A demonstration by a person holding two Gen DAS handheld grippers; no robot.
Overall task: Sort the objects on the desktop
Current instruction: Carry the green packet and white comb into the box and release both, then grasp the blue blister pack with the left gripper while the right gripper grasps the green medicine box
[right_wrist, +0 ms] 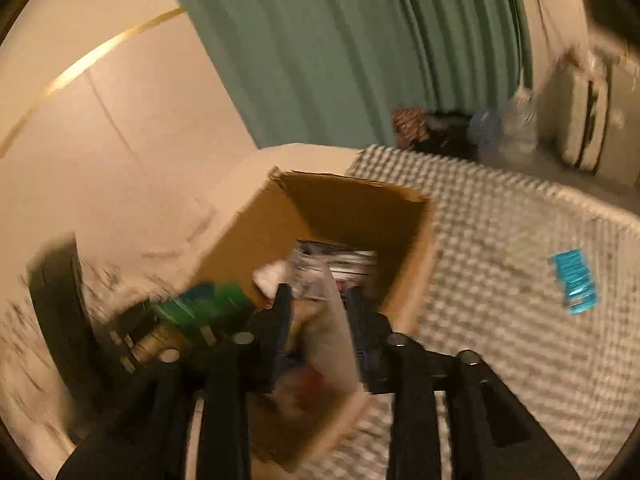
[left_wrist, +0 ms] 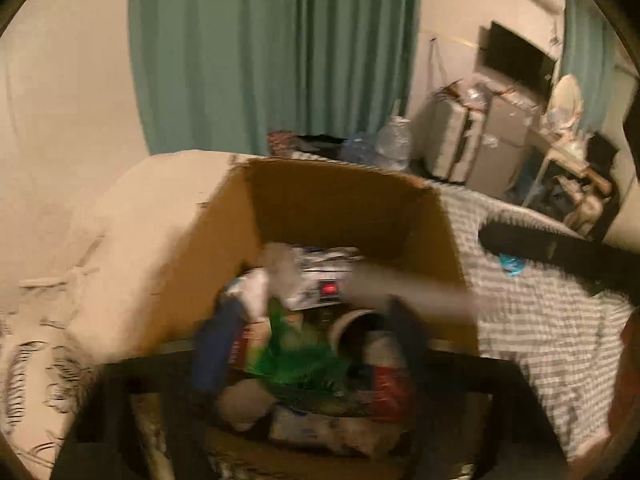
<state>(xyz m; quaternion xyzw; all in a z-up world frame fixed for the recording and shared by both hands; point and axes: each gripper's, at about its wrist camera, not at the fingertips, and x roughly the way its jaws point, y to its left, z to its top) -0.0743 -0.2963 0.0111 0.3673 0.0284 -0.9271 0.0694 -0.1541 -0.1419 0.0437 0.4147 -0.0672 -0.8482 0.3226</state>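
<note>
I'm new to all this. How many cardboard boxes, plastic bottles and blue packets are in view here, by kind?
Cardboard box: 1
Plastic bottles, by the green curtain: 2
Blue packet, on the checked bedspread: 1
Total: 4
The things inside the box are too blurred to count.

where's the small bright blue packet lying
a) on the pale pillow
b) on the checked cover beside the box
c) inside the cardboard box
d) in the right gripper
b: the blue packet lies flat on the checked cover, apart from the cardboard box.
</note>
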